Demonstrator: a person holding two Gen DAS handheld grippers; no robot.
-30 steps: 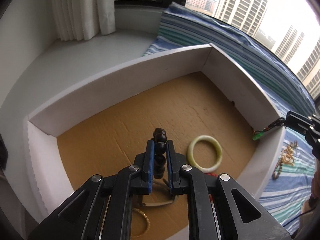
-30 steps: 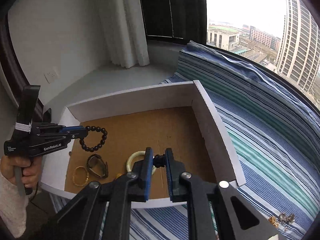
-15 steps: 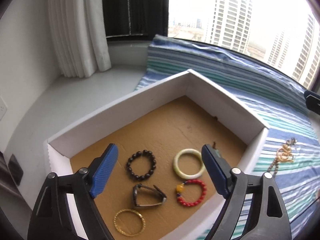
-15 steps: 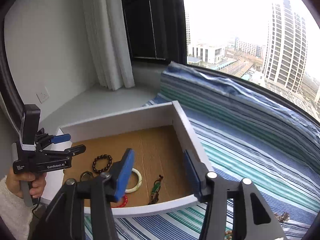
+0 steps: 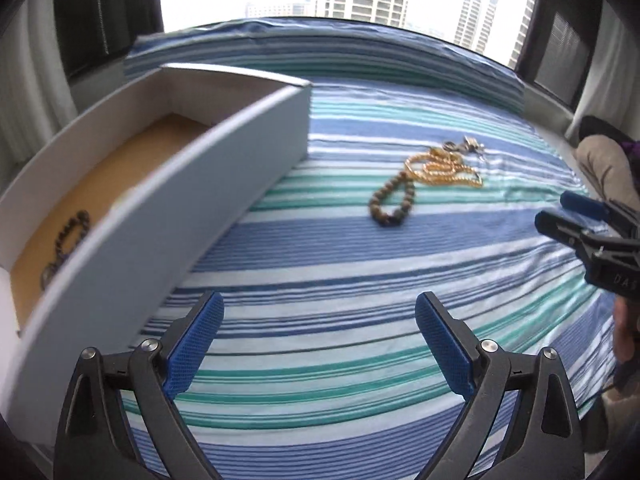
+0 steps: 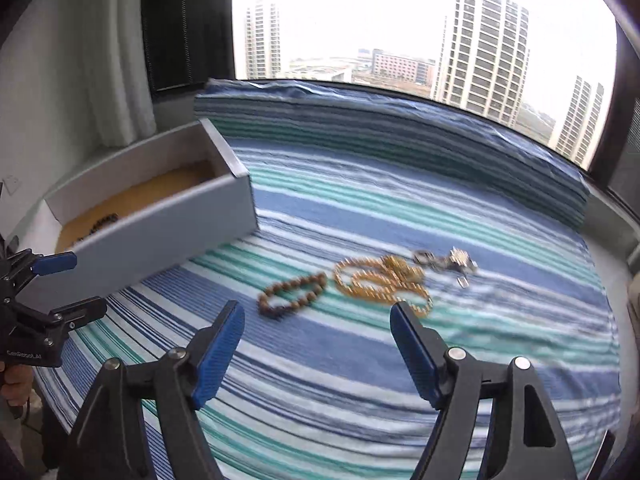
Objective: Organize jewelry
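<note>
Both grippers have turned away from the white box [image 5: 224, 184] toward the striped blanket [image 5: 360, 272]. Left gripper [image 5: 320, 340] and right gripper [image 6: 318, 346] hover with jaws wide, holding nothing. On the blanket lie a brown bead bracelet [image 6: 292, 294], a gold chain [image 6: 380, 284] touching it, and silver pieces [image 6: 448, 260]. A dark bead bracelet [image 5: 68, 240] lies inside the box.

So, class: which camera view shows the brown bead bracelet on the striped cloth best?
The right wrist view: the brown bead bracelet lies nearer the camera, its whole loop visible, though slightly blurred. The left wrist view shows it smaller and farther off.
</note>
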